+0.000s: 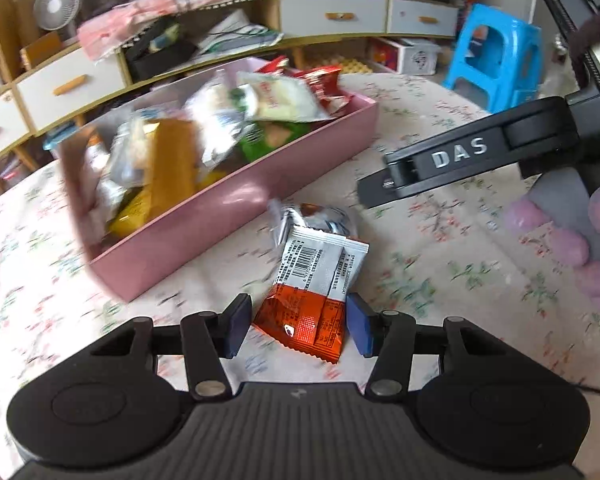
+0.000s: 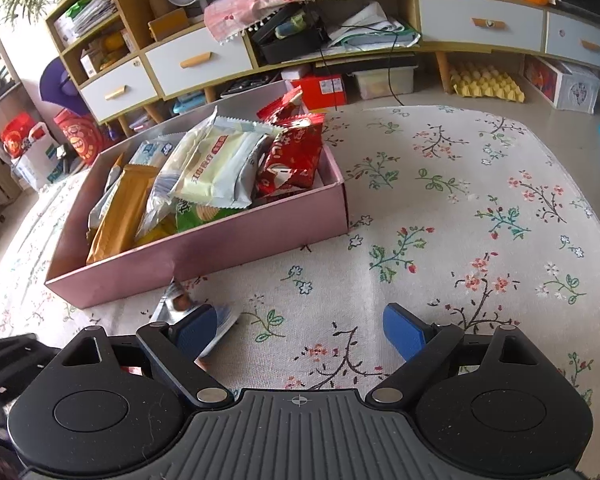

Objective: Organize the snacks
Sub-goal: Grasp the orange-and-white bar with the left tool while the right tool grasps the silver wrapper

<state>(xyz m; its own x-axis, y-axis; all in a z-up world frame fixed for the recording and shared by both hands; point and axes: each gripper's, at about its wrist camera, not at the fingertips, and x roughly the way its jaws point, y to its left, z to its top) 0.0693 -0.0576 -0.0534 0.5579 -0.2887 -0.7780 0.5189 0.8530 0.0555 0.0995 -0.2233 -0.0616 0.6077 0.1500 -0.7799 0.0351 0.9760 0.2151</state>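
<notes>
An orange-and-white snack packet (image 1: 312,280) lies flat on the floral cloth, barcode side up. My left gripper (image 1: 299,326) straddles its orange end, the blue pads close on either side, and the packet is not squeezed. A silver packet (image 1: 312,216) lies just beyond it, against the pink box (image 1: 220,216), which is full of several snack packets. In the right wrist view my right gripper (image 2: 300,332) stands open over bare cloth, nothing between its fingers. The silver packet (image 2: 176,304) shows beside its left finger, in front of the pink box (image 2: 220,248).
The right gripper's black body (image 1: 452,160) and a gloved hand (image 1: 560,240) hang to the right of the packets. A blue stool (image 1: 496,52) and a low cabinet with drawers (image 2: 196,64) stand beyond the table. Floral cloth (image 2: 480,200) stretches right of the box.
</notes>
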